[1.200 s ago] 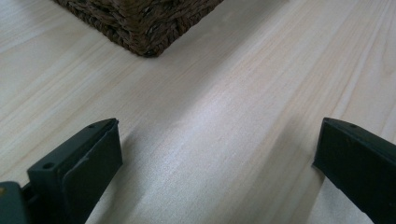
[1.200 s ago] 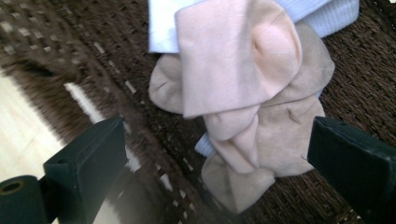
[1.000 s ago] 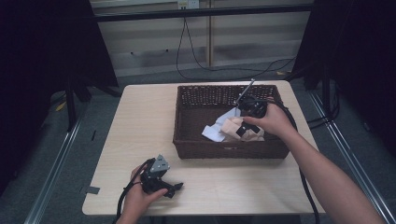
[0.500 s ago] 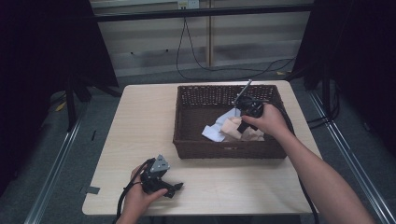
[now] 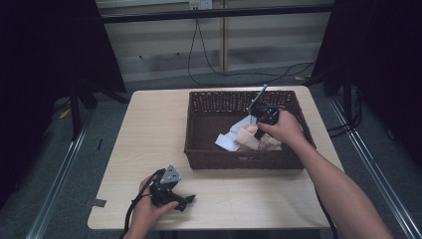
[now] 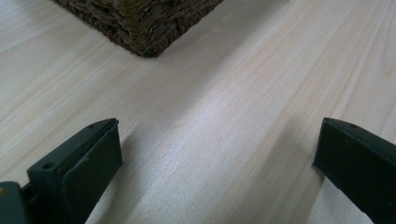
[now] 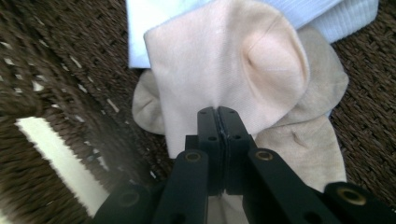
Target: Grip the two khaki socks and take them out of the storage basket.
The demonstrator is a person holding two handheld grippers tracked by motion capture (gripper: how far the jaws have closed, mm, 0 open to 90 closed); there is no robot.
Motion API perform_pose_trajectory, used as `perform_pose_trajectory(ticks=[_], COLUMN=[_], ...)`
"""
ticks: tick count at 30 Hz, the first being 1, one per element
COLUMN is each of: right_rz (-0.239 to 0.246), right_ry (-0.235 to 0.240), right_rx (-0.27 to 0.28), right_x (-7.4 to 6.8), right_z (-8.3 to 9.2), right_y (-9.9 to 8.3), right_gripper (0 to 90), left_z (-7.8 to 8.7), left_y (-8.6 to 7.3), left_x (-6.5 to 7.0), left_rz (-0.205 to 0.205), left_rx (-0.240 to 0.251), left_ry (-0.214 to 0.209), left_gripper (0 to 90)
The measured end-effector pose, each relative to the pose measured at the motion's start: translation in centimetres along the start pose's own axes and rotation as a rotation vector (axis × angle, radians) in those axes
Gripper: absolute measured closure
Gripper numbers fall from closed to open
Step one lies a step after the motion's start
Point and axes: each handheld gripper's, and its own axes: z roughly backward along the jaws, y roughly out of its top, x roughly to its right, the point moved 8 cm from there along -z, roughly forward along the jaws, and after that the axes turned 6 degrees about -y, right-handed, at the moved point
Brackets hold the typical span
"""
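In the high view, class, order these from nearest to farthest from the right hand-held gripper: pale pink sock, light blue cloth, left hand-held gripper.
1. Pale pink sock: in the basket, clamped by the right hand-held gripper.
2. Light blue cloth: beside the sock, toward the basket's left.
3. Left hand-held gripper: table's near-left edge, outside the basket.

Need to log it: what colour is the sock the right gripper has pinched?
Pale peach sock; clearest in the right gripper view.

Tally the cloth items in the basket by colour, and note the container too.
Pale pink sock: 1
Beige sock: 1
Light blue cloth: 1
Brown wicker basket: 1
Total: 4. More may lie hidden under the pile.
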Motion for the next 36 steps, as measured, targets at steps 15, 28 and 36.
perform_pose_trajectory(ticks=[15,28,36], right_rz=[-0.018,-0.027,-0.031], right_ry=[0.019,0.049,0.067], right_rx=[0.011,0.033,0.043], right_x=[0.8,0.9,1.0], right_z=[6.4,10.0,12.0], right_y=[0.5,0.7,0.4], right_gripper=[89.8,89.9,89.9], left_z=[0.0,0.1,0.1], left_y=[0.0,0.0,0.0], left_x=[0.0,0.0,-0.1], left_rz=[-0.001,0.0,-0.007], left_rx=[-0.006,-0.007,-0.008], left_ry=[-0.002,0.0,0.009], left_gripper=[0.3,0.3,0.2])
